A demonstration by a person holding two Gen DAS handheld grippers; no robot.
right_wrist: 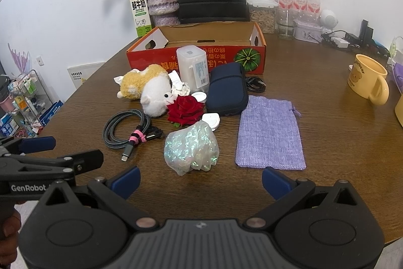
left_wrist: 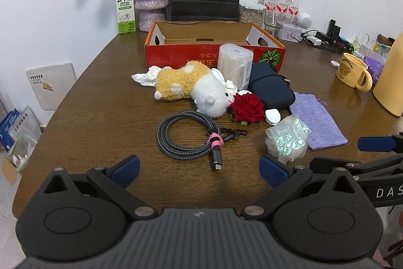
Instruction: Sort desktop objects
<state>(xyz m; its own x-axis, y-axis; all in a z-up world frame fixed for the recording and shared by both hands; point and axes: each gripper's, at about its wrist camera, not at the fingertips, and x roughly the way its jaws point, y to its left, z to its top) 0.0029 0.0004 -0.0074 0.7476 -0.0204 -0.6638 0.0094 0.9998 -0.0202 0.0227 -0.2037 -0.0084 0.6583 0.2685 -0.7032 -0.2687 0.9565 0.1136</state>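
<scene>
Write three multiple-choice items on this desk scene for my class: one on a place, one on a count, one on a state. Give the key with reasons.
1. Where does the red rose lie?
A. inside the cardboard box
B. on the table, right next to the plush toy
C. on the purple pouch

2. How many water bottles stand at the back?
A. one
B. three
C. five

3. How are the right tongs?
A. open, holding nothing
B. shut on the cable
C. shut on the mug

Key: B, the rose sits beside the plush toy; B, three red-labelled bottles show; A, the blue pads stand wide apart over bare table.
</scene>
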